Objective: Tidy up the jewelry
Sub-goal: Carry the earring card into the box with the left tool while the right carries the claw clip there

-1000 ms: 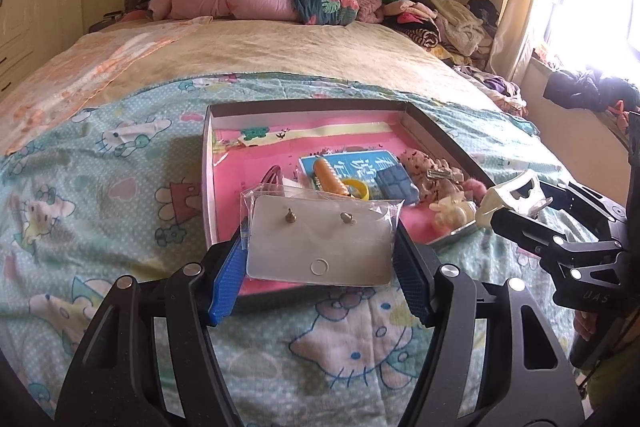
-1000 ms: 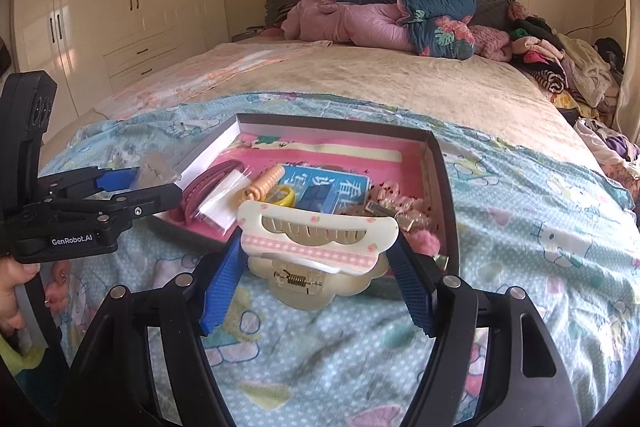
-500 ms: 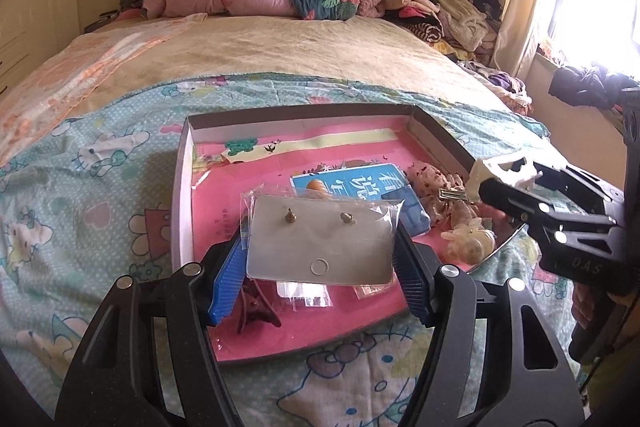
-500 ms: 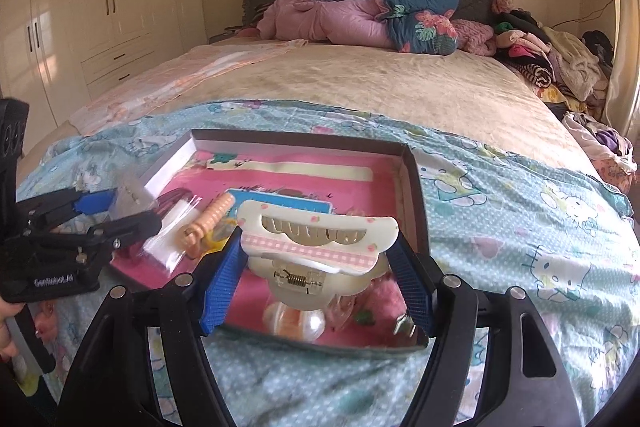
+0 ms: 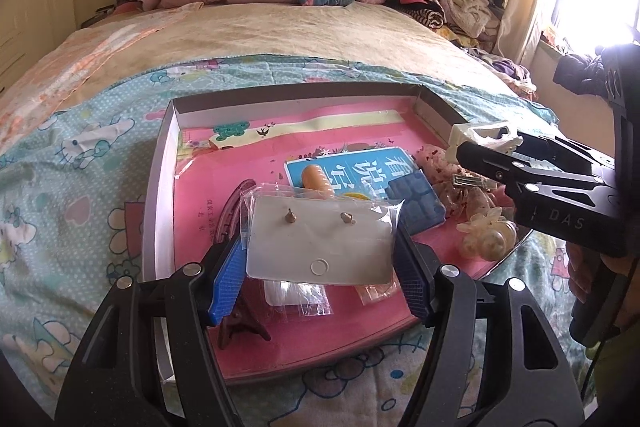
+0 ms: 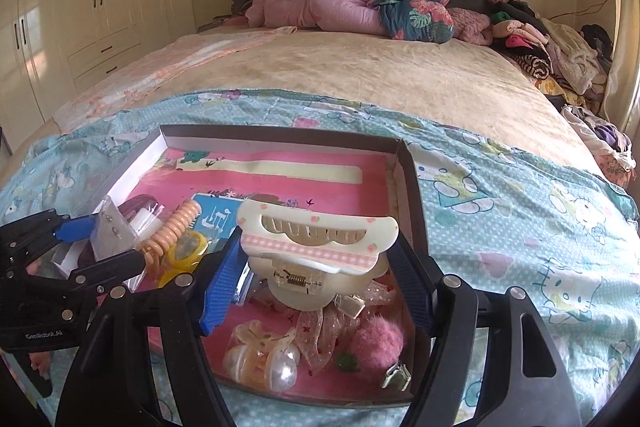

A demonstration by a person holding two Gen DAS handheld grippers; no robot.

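Clear plastic earring bag (image 5: 320, 239) with 2 small studs on a white card is pinched in the left claw (image 5: 320, 263), held over the near left part of the box (image 5: 160, 187). Cream hair clip (image 6: 316, 251) with a pink gingham stripe, 1 spring visible, is pinched in the right claw (image 6: 316, 275), above the near right part of the same box. Both claws closed on their items, blue pads tight on the edges

Box: shallow, pink lining, 1 blue printed card (image 5: 360, 167) mid-floor. Loose inside: 1 orange spiral hair tie (image 6: 172, 231), 1 yellow ring-shaped piece (image 6: 184, 255), 1 dark maroon claw clip (image 5: 240, 323) mostly hidden behind the left claw, 1 navy block-pattern piece (image 5: 416, 203), 1 pink pompom (image 6: 376, 347), 1 translucent bauble clip (image 6: 264, 359), 2 metal snap clips (image 6: 352, 305), more small bags under the earring bag, count unclear

Box sits on a teal cartoon-print blanket (image 6: 520, 227) on the bed (image 6: 380, 75); folded quilts (image 6: 360, 7) at the headboard, clothes pile (image 6: 560, 55) far right, partly cut off
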